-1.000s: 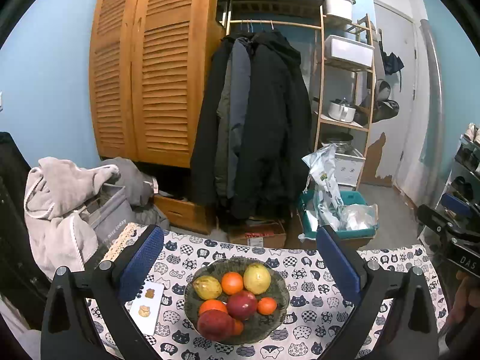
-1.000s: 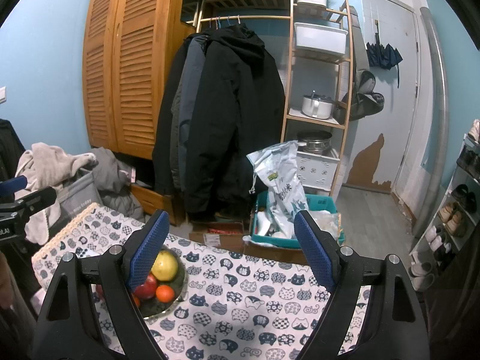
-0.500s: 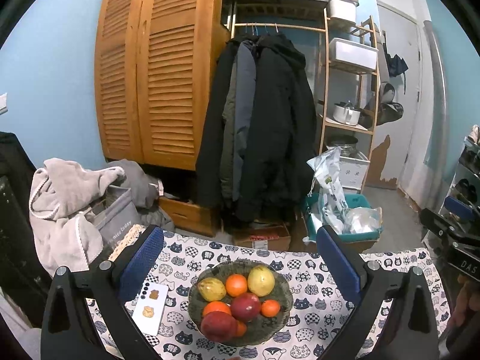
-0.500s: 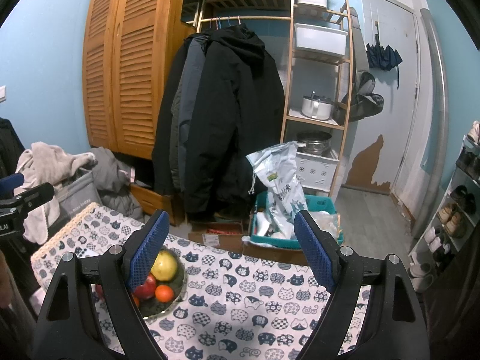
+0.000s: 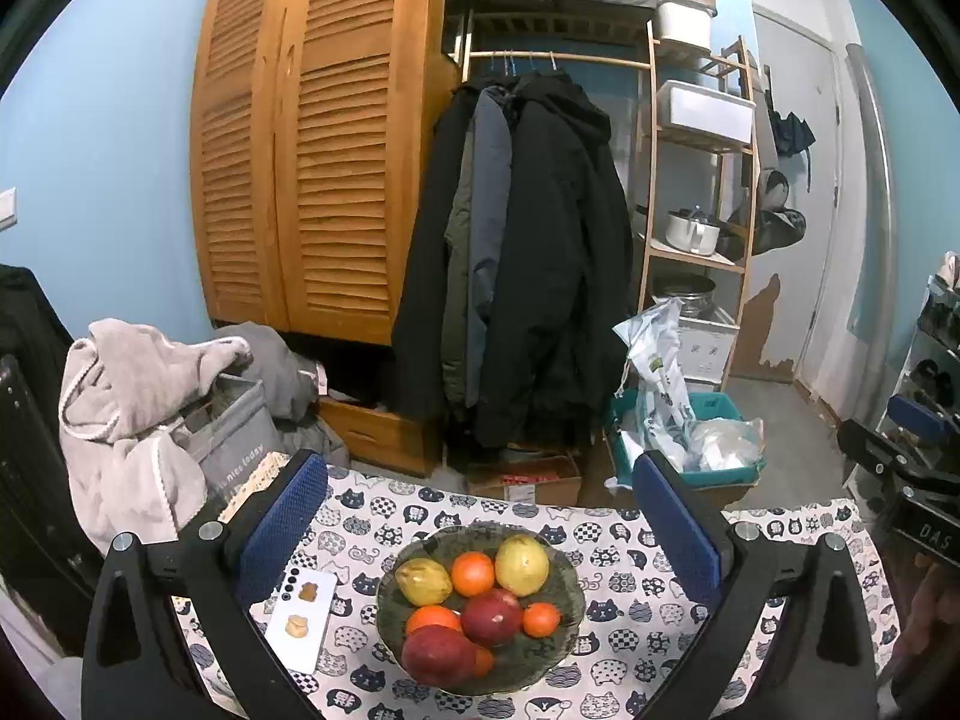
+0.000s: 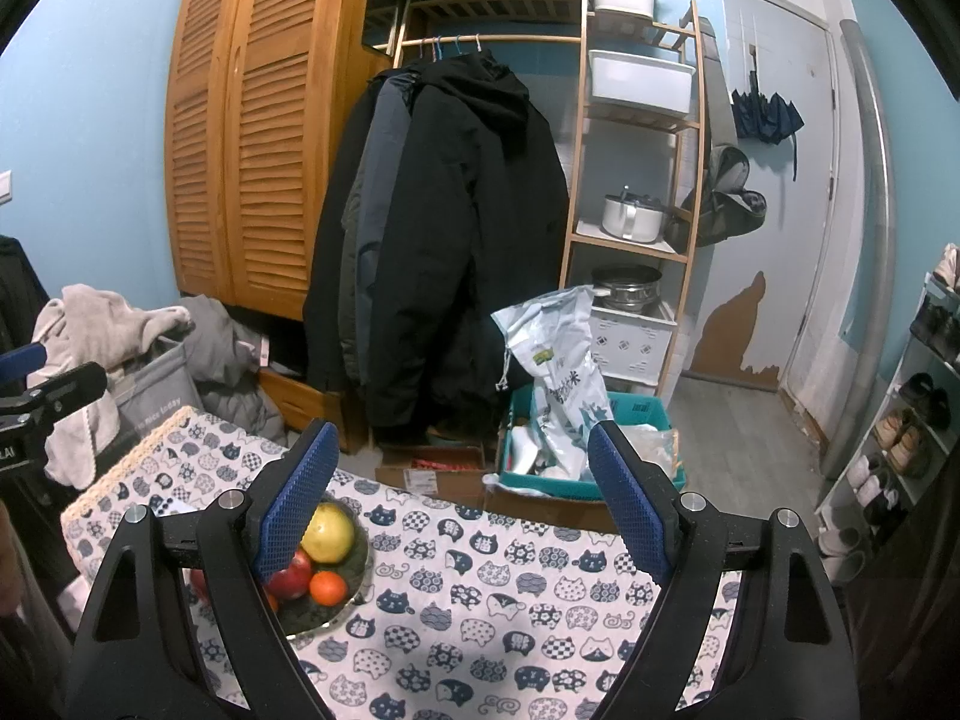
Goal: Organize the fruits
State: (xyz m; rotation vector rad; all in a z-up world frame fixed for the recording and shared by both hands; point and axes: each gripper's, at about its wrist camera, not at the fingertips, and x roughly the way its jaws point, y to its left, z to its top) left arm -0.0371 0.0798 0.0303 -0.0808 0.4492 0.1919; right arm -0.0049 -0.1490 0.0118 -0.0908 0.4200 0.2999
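- The left gripper (image 5: 480, 516) stands wide apart with nothing between its blue pads (image 5: 282, 525), hovering above the table and gripping nothing.
- The right gripper (image 6: 459, 504) is likewise spread wide and empty; its left pad (image 6: 297, 501) partly hides the bowl in the right wrist view.
- Both hang over a tablecloth (image 5: 624, 558) printed with cat faces.
- On the cloth, framed between the left gripper's fingers, sits a dark bowl (image 5: 564, 564) holding all the fruit in view.
- At the bowl's near edge lies a large red fruit (image 5: 438, 654), with an orange (image 5: 433, 619) touching it behind.
- A red apple (image 5: 491, 617) sits in the middle, a small orange (image 5: 540, 619) just to its right.
- At the far side of the bowl are a yellow-green fruit (image 5: 423, 581), another orange (image 5: 472, 573) and a bigger yellow fruit (image 5: 522, 564), side by side.
- Left of the bowl, apart from it, a white phone (image 5: 303, 618) lies flat, back side up, with two small stickers.
- At the right edge of the left wrist view, a hand (image 5: 924, 606) shows below the other gripper's black body.
- Beyond the table's left end are a grey bag (image 5: 231, 444) and a heap of pale clothes (image 5: 126, 396).
- On the floor past the table stand a cardboard box (image 5: 528, 474) and a teal crate (image 5: 714, 414) stuffed with plastic bags.
- Farther back hang dark coats (image 5: 528, 252) on a rail, beside a wooden louvred wardrobe (image 5: 312, 138).
- A wooden shelf (image 6: 636, 180) with a white pot (image 6: 633, 216) stands to the right, then a pale door (image 6: 774, 180).
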